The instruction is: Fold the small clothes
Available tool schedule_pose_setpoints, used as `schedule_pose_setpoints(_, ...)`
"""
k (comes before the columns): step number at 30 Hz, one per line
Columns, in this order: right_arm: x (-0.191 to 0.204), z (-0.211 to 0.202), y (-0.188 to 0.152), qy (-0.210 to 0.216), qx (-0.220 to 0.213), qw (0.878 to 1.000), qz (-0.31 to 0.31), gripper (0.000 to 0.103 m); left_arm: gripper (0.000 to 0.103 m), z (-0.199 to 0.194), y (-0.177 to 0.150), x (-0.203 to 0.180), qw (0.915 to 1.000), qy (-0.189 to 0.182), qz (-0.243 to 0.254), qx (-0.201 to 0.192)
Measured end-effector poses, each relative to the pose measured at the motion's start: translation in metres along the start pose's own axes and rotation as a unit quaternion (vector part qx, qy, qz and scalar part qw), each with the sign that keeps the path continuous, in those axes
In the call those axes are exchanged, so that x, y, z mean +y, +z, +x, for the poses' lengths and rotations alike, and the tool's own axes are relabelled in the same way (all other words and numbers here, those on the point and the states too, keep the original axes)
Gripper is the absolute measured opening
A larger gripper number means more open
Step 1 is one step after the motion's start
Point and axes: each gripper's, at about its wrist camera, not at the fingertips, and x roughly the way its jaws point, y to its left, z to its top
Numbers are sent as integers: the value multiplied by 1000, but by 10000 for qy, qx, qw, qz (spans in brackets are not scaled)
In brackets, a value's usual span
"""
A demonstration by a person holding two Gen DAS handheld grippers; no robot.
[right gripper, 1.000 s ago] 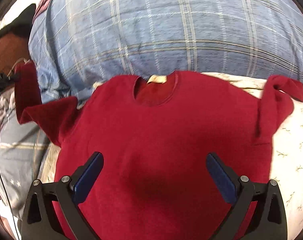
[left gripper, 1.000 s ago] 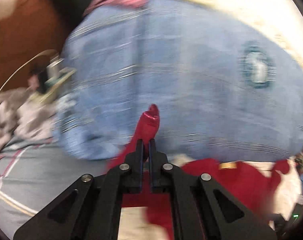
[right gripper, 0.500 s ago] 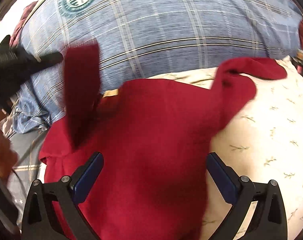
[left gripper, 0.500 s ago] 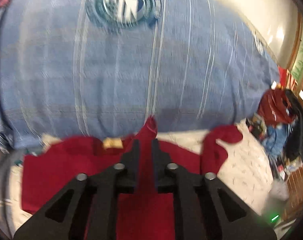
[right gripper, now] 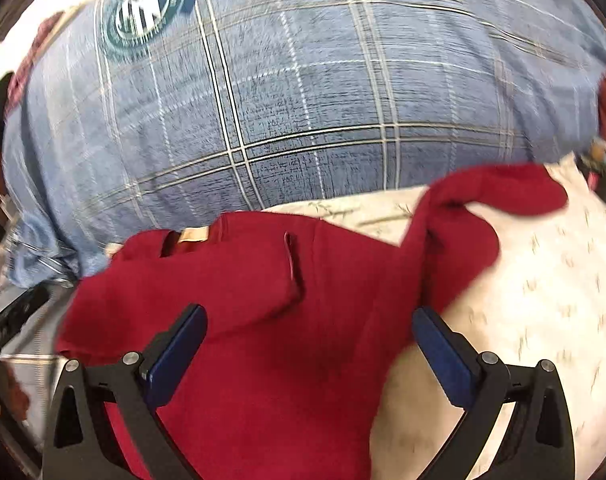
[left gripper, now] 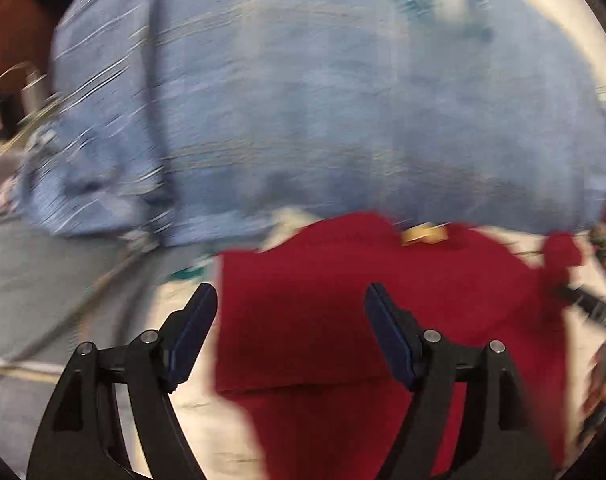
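Now the red shirt (right gripper: 263,320) lies flat on a cream sheet (right gripper: 543,312) printed with small sprigs, its collar and tan neck label (right gripper: 191,235) pointing toward a big blue plaid pillow (right gripper: 323,92) that bears a round green badge (right gripper: 147,10). One side of the shirt is folded over onto its body, giving a straight edge on that side, while the opposite sleeve (right gripper: 499,196) sticks out, crumpled, across the sheet.

The left gripper (left gripper: 289,336) has its jaws spread wide with nothing between them, above the folded edge; that view is badly blurred. The right gripper (right gripper: 309,354) is likewise spread wide and empty, held over the lower body of the shirt, with one blue-padded finger (right gripper: 443,356) near the shirt's edge beside the sheet.
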Motion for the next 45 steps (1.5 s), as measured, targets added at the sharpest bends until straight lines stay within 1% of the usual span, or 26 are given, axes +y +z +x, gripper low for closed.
schedule_pose_setpoints(1,3,12,5,-51,75,9999,-100,101,76,7,-7,11,9998,130,-81,98)
schedule_pose_setpoints(2,7,21,8,-99,126,9997,-185,97,76,13,-12,17,9996,177,-135,171)
schedule_pose_setpoints(3,11,32,10,-158,191,9993,-290,90,76,20,-17,23,9992,236,-187,274)
schedule_pose_setpoints(4,14,42,11,-184,274,9988,-374,85,76,25,-21,25,9987,298,-209,359)
schedule_pose_setpoints(5,18,55,12,-122,423,9981,-427,74,76,30,-26,27,9983,340,-213,430)
schedule_pose_setpoints(6,19,63,12,-26,553,9975,-434,52,76,35,-29,28,9978,370,-203,512)
schedule_pose_setpoints(7,21,71,11,-61,683,9966,-465,40,76,38,-34,28,9975,381,-193,561)
schedule_pose_setpoints(8,21,71,11,-61,683,9966,-465,34,76,40,-35,28,9973,383,-190,604)
schedule_pose_setpoints(9,24,66,11,-164,477,9967,-632,16,76,42,-38,28,9972,363,-195,629)
schedule_pose_setpoints(10,24,57,12,-100,387,9967,-701,3,76,41,-39,30,9973,345,-197,614)
schedule_pose_setpoints(12,18,39,13,132,222,9980,-573,3,76,40,-40,29,9976,337,-180,576)
schedule_pose_setpoints(14,12,26,12,105,66,9987,-488,3,76,41,-41,28,9975,345,-196,589)
schedule_pose_setpoints(19,11,42,-2,-146,507,9969,-584,3,76,37,-44,22,9972,391,-191,608)
schedule_pose_setpoints(21,14,32,-7,-159,435,9969,-631,3,76,29,-44,19,9978,345,-140,540)
schedule_pose_setpoints(23,13,21,-10,-331,313,9966,-683,3,76,24,-44,16,9981,369,-90,480)
schedule_pose_setpoints(25,11,20,-10,-287,364,9970,-622,5,76,23,-42,13,9983,359,-67,451)
schedule_pose_setpoints(26,9,19,-9,-249,391,9976,-518,9,76,23,-42,12,9983,363,-76,449)
schedule_pose_setpoints(28,2,10,-6,-125,333,9990,-289,23,76,22,-41,10,9986,325,-119,397)
schedule_pose_setpoints(29,3,6,-5,-48,268,9993,-257,39,76,21,-41,10,9987,312,-128,370)
schedule_pose_setpoints(30,7,2,-5,35,201,9994,-274,50,76,20,-41,9,9988,309,-126,345)
schedule_pose_setpoints(31,13,0,-5,129,153,9992,-345,52,76,21,-40,7,9989,308,-105,322)
schedule_pose_setpoints(35,44,11,-4,315,234,9971,-659,49,76,28,-39,3,9988,307,-65,368)
schedule_pose_setpoints(36,48,16,-4,267,230,9970,-694,47,76,31,-40,4,9988,297,-82,387)
schedule_pose_setpoints(38,51,29,-3,115,277,9972,-692,47,76,39,-41,6,9985,299,-128,444)
schedule_pose_setpoints(41,48,52,-3,19,505,9969,-596,44,76,52,-43,8,9975,272,-196,617)
schedule_pose_setpoints(45,51,61,-1,-128,445,9967,-662,44,80,62,-45,14,9963,150,-441,727)
